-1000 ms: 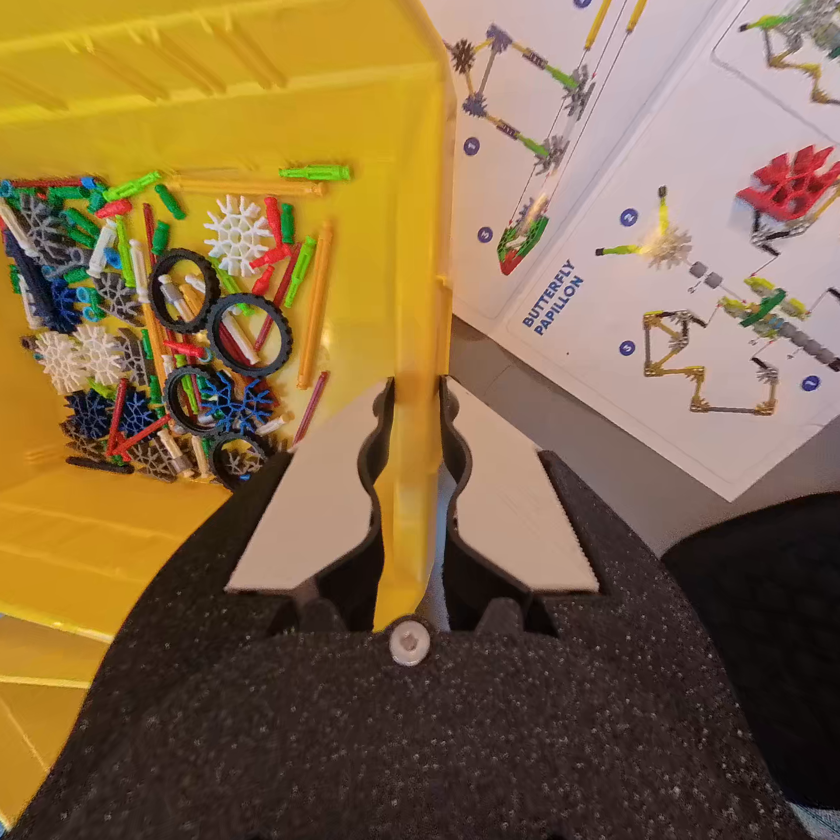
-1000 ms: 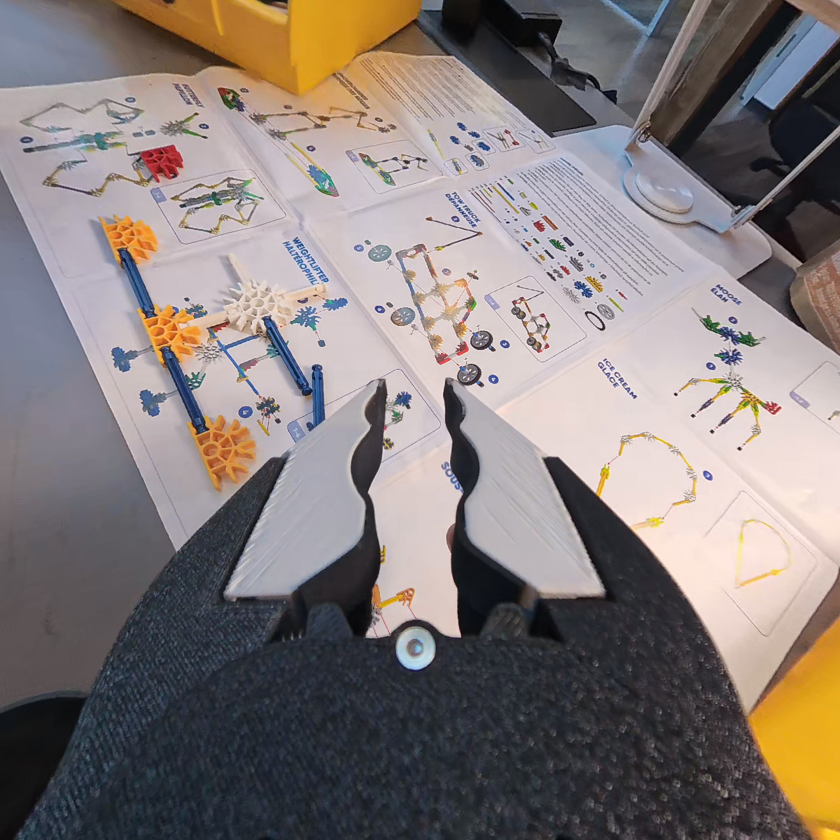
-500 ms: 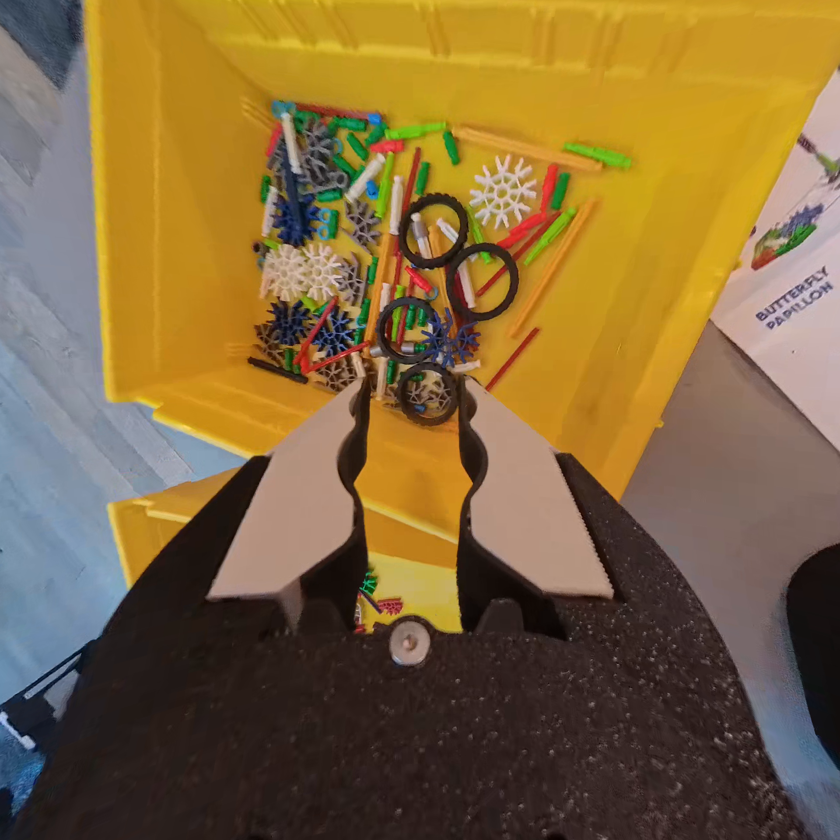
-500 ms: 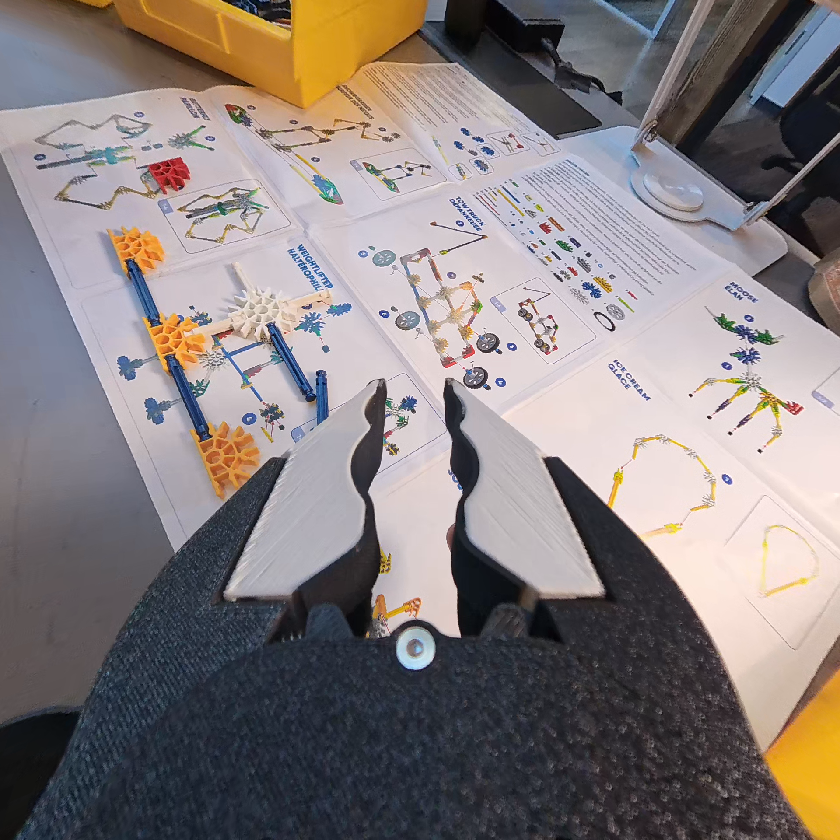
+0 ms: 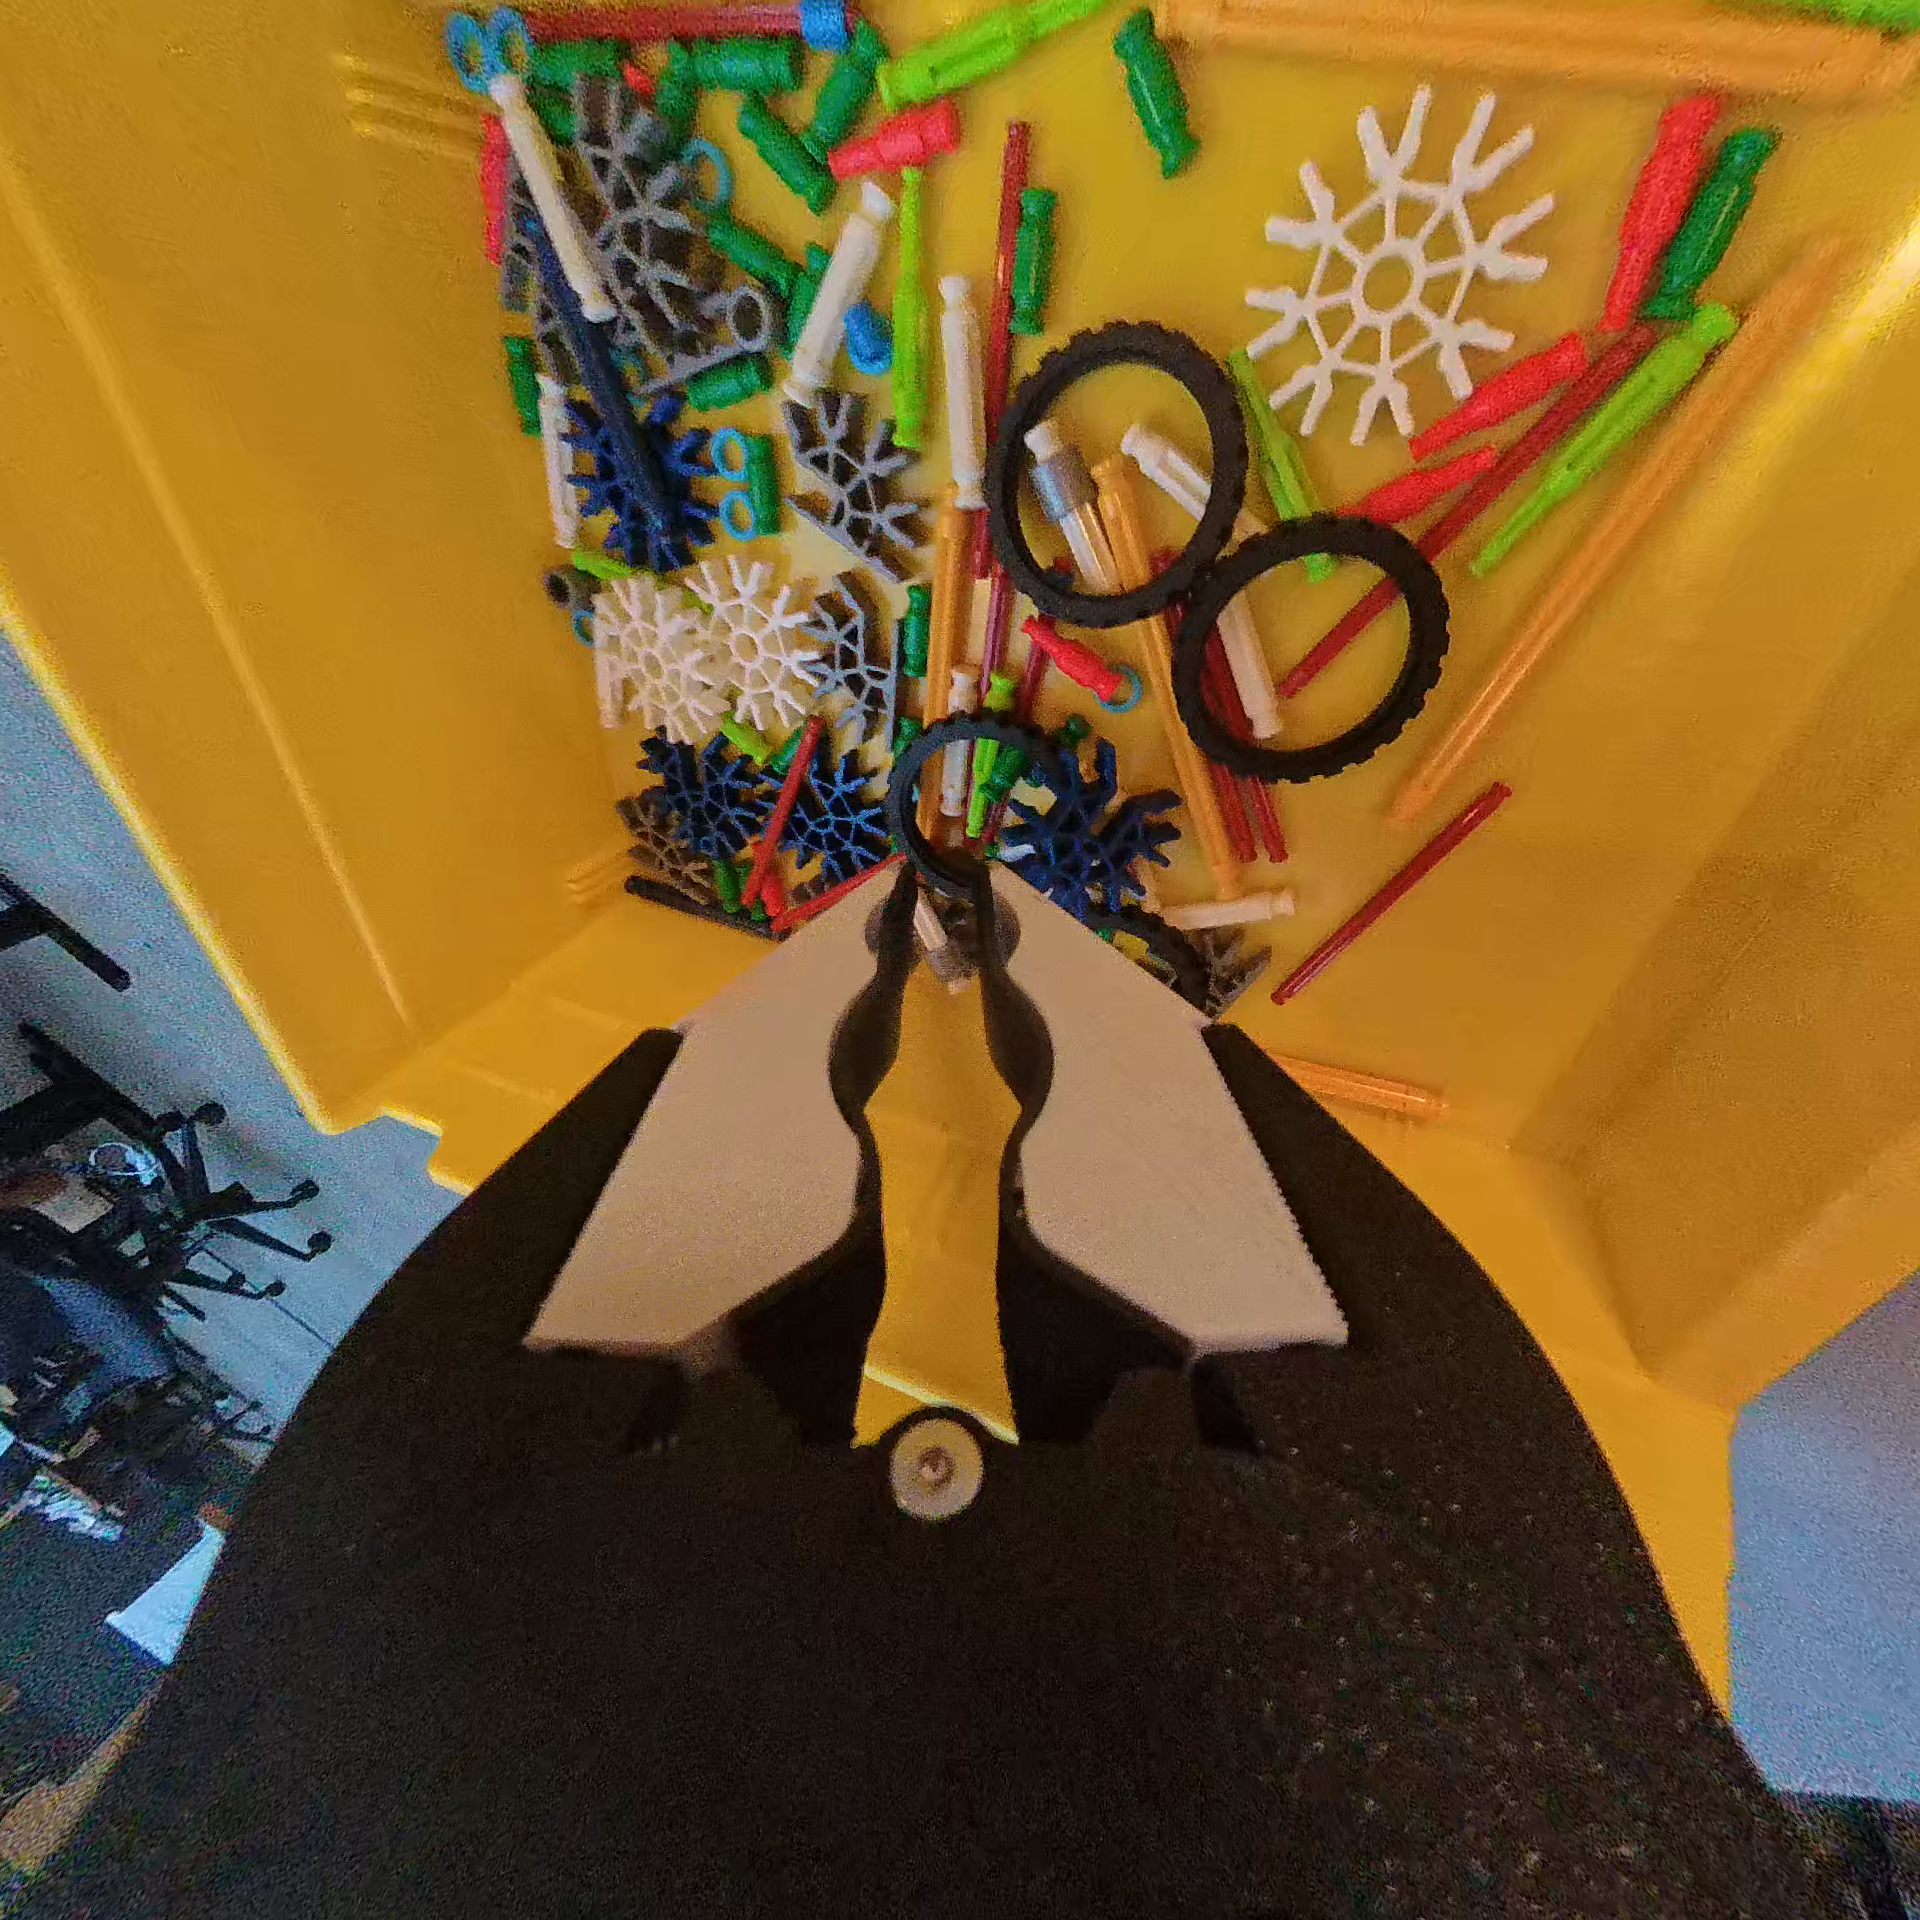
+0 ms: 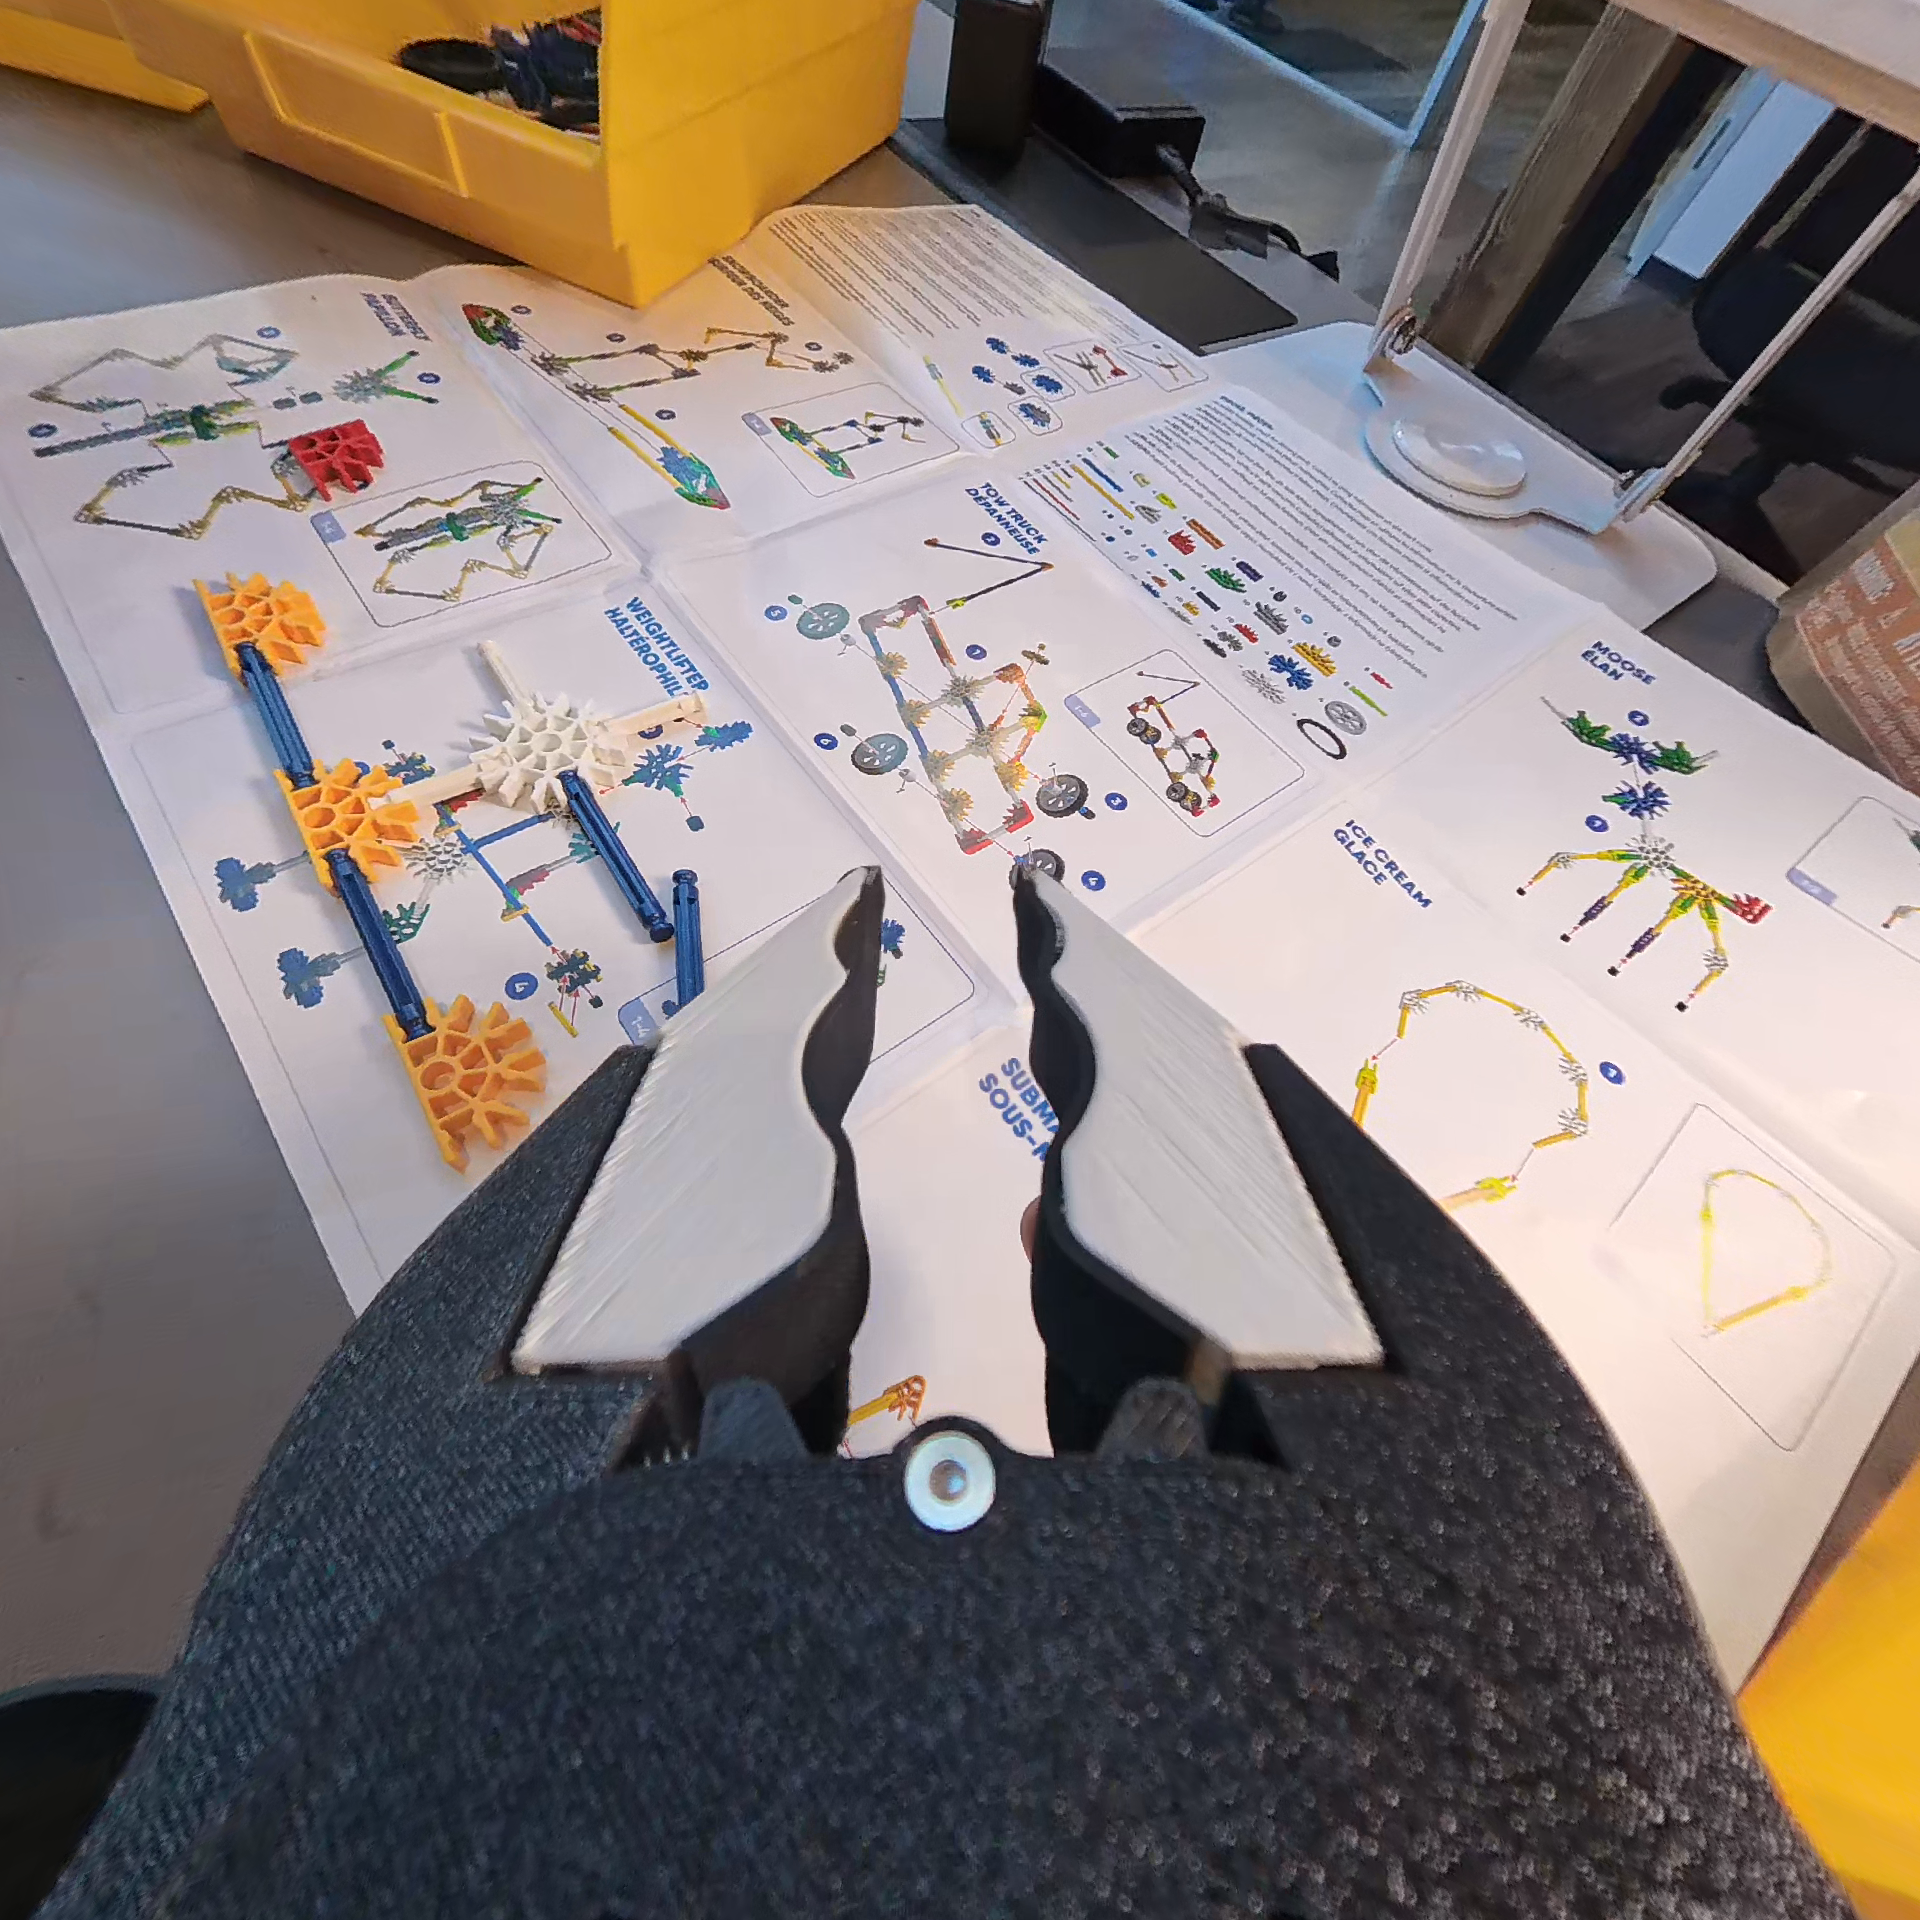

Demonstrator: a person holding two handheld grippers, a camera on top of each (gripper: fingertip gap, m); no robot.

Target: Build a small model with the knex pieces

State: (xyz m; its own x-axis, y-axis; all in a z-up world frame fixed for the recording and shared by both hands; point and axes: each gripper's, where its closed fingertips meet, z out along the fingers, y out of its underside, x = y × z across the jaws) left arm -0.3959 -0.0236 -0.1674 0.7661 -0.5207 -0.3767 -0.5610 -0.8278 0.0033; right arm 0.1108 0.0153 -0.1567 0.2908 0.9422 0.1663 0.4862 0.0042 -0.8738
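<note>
My left gripper (image 5: 940, 904) is down inside a yellow bin (image 5: 312, 623) of loose building pieces. Its jaws are nearly closed on a small grey and white piece (image 5: 938, 945), right at the near rim of a small black tyre (image 5: 902, 800). Blue snowflake connectors (image 5: 1091, 831) lie on either side. My right gripper (image 6: 948, 878) is open and empty above a large instruction sheet (image 6: 1299, 987). To its left lies a partial build of orange connectors (image 6: 343, 816), blue rods (image 6: 275, 717) and a white snowflake connector (image 6: 540, 743).
The bin also holds two larger black tyres (image 5: 1117, 473), a big white snowflake (image 5: 1387, 281) and several coloured rods. In the right wrist view there are a loose blue rod (image 6: 684, 935), a red connector (image 6: 338, 457), a yellow bin (image 6: 520, 156), a white stand base (image 6: 1455, 457) and a box (image 6: 1860, 644). My right fingertips sit around 50 cm from my left ones. Between my right fingertips and the white snowflake connector (image 6: 540, 743) there is roughly 12 cm.
My left gripper let go of the bin's wall, swung over the bin, dropped into the pieces and narrowed its jaws. The right gripper stayed open and shifted only slightly.
</note>
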